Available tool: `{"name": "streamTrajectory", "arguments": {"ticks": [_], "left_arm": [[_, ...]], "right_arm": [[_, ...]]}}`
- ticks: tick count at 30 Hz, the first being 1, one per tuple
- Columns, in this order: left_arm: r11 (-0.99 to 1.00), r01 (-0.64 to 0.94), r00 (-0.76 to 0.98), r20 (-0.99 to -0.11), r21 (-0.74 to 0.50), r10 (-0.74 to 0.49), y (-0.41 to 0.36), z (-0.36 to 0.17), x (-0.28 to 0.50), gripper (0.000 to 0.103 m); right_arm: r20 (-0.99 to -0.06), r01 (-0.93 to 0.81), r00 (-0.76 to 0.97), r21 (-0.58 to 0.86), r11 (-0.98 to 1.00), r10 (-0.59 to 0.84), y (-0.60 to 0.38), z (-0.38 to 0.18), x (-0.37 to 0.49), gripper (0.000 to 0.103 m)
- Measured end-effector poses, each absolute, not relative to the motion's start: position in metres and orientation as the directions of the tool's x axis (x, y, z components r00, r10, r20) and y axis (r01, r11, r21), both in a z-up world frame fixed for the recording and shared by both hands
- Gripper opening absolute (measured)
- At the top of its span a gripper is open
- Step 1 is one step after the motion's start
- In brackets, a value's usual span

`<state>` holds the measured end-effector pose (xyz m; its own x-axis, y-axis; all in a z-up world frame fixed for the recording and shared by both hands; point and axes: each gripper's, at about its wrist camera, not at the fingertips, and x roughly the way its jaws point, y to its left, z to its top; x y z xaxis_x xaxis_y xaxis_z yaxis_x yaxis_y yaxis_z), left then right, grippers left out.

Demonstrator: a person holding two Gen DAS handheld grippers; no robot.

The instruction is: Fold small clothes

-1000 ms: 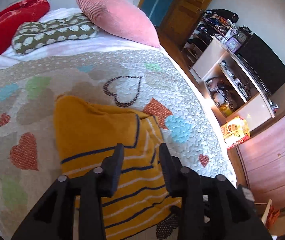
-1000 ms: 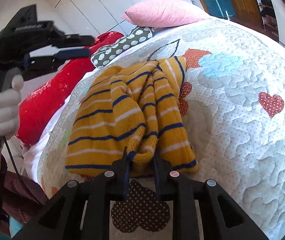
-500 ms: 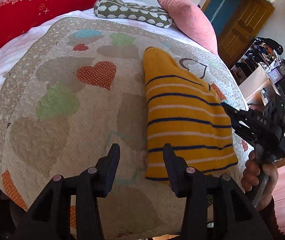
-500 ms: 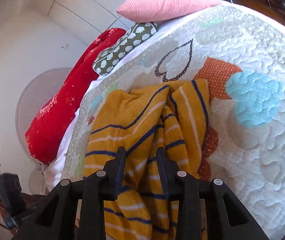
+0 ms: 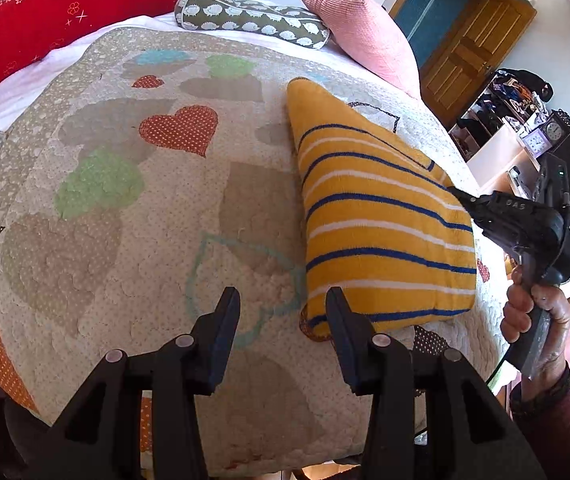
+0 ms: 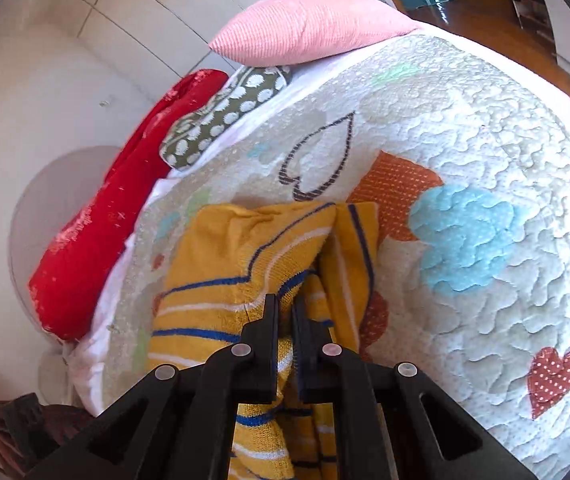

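A small yellow knit garment (image 5: pixel 377 216) with blue and white stripes lies folded on the heart-patterned quilt (image 5: pixel 133 216). My left gripper (image 5: pixel 283 304) is open and empty, just off the garment's near left corner. My right gripper (image 6: pixel 285 312) is shut on a fold of the garment (image 6: pixel 245 264); in the left wrist view it (image 5: pixel 465 200) reaches into the garment's right edge.
A pink pillow (image 5: pixel 361 36), a green patterned cushion (image 5: pixel 253 20) and a red blanket (image 5: pixel 65 16) lie at the head of the bed. Shelves and a wooden door (image 5: pixel 473 52) stand to the right. The bed's near edge (image 5: pixel 277 456) is close below my left gripper.
My left gripper let go of the garment and drew back to its near left corner. My right gripper closed tighter on the fold, and the garment now lies flatter.
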<state>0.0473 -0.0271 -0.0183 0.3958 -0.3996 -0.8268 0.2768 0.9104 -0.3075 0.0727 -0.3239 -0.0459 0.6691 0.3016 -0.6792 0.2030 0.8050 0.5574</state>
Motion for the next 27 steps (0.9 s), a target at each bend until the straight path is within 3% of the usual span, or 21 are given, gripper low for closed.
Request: {"name": "streamTrajectory", "arguments": {"ticks": [3, 8, 13, 15, 17, 22, 27], "left_arm": [[0.893, 0.328, 0.386, -0.819, -0.308, -0.424, -0.037, -0.011, 0.055, 0.045], [0.875, 0.380, 0.347, -0.830, -0.301, -0.437, -0.065, -0.021, 0.085, 0.049], [0.843, 0.340, 0.256, -0.822, -0.417, -0.509, -0.081, -0.054, 0.086, 0.050], [0.852, 0.314, 0.268, -0.822, -0.419, -0.502, -0.083, -0.066, 0.083, 0.055], [0.848, 0.307, 0.275, -0.812, -0.432, -0.514, -0.083, -0.071, 0.079, 0.058], [0.849, 0.293, 0.293, -0.804, -0.439, -0.517, -0.076, -0.063, 0.069, 0.058], [0.884, 0.316, 0.395, -0.800, -0.344, -0.452, -0.063, -0.038, 0.036, 0.058]], "right_arm": [[-0.763, 0.228, 0.604, 0.442, 0.868, 0.230, -0.311, -0.066, 0.078, 0.006], [-0.817, 0.242, 0.565, 0.302, 0.922, 0.119, -0.299, -0.062, 0.087, 0.006], [-0.861, 0.308, 0.503, 0.096, 0.947, -0.076, -0.300, -0.059, 0.088, 0.006], [-0.882, 0.322, 0.452, 0.024, 0.946, -0.131, -0.307, -0.064, 0.087, 0.006], [-0.872, 0.354, 0.478, 0.077, 0.932, -0.110, -0.316, -0.057, 0.075, 0.006], [-0.739, 0.268, 0.674, 0.233, 0.935, -0.008, -0.295, -0.004, 0.048, 0.006], [-0.722, 0.115, 0.649, 0.407, 0.906, 0.242, -0.262, -0.015, 0.064, 0.009]]}}
